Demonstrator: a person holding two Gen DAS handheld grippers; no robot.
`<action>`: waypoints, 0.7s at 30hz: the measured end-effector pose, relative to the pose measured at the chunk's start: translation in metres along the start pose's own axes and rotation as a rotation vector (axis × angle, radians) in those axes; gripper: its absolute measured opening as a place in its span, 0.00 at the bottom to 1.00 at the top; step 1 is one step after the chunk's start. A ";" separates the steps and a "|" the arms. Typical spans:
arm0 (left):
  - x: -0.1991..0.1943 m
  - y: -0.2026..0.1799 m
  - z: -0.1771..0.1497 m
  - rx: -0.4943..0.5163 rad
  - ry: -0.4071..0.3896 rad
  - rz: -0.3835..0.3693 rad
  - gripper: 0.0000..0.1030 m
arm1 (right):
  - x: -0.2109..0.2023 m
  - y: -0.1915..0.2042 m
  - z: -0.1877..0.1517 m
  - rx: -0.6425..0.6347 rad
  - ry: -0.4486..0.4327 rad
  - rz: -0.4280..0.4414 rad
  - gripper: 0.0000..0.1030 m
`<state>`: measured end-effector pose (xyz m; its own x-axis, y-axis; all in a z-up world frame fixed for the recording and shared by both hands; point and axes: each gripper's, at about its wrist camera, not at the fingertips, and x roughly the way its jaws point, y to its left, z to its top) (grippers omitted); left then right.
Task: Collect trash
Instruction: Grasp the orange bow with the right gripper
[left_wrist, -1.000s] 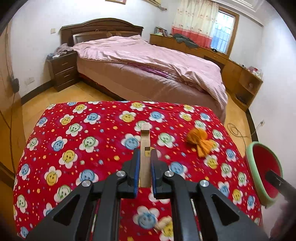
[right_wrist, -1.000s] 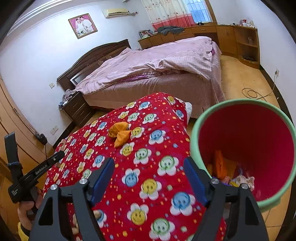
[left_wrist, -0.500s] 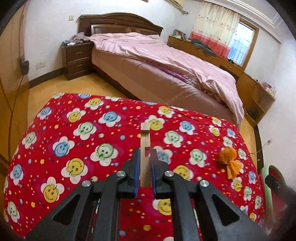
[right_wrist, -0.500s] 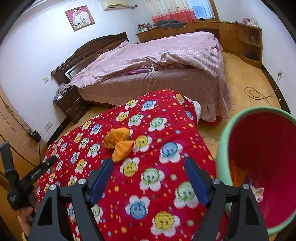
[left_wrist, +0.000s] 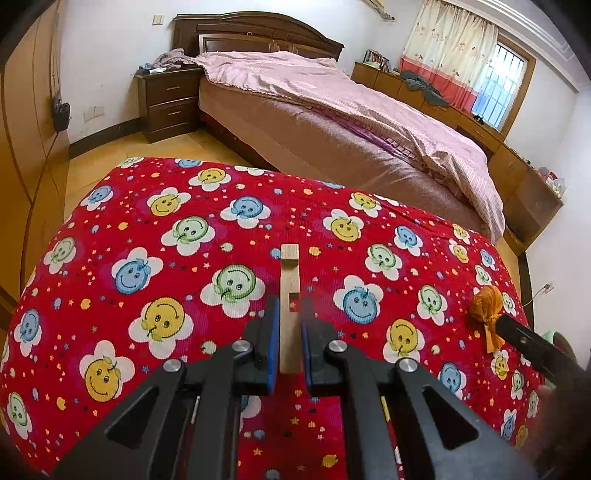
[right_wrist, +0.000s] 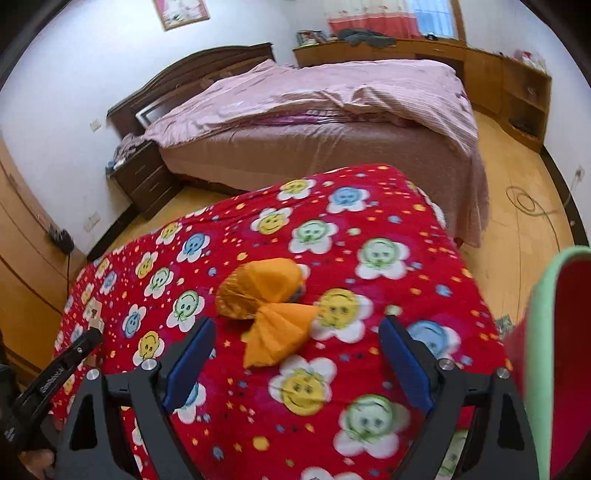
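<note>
Red smiley-print cloth (left_wrist: 184, 266) fronts a pink bed (left_wrist: 332, 110). Left gripper (left_wrist: 289, 325) clamps a wooden block (left_wrist: 289, 291). Right gripper (right_wrist: 295, 354) gapes before orange wrapper (right_wrist: 266, 310). Green-rimmed bin (right_wrist: 546, 332) is cut off at the right edge.

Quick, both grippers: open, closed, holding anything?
Left gripper: closed on the wooden piece.
Right gripper: open, empty, fingers either side of the orange wrapper.

A notched wooden stick (left_wrist: 289, 306) stands clamped upright near the middle, an orange twisted wrapper (right_wrist: 266, 314) lies right, and the red green-rimmed bin (right_wrist: 554, 350) sits far right.
</note>
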<state>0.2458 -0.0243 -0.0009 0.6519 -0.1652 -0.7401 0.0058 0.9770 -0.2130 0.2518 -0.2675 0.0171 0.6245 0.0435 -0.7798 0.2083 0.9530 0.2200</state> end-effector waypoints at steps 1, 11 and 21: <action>0.000 0.000 0.000 0.002 0.000 0.002 0.09 | 0.005 0.004 0.000 -0.013 0.002 -0.009 0.89; 0.003 -0.002 -0.002 0.010 0.008 0.002 0.09 | 0.020 0.015 0.000 -0.049 -0.016 -0.052 0.66; 0.002 -0.003 -0.001 0.009 0.006 -0.003 0.09 | 0.017 0.009 -0.001 -0.040 -0.009 -0.070 0.11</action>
<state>0.2461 -0.0274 -0.0025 0.6470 -0.1693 -0.7434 0.0144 0.9776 -0.2100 0.2639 -0.2577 0.0051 0.6163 -0.0260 -0.7871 0.2217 0.9648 0.1417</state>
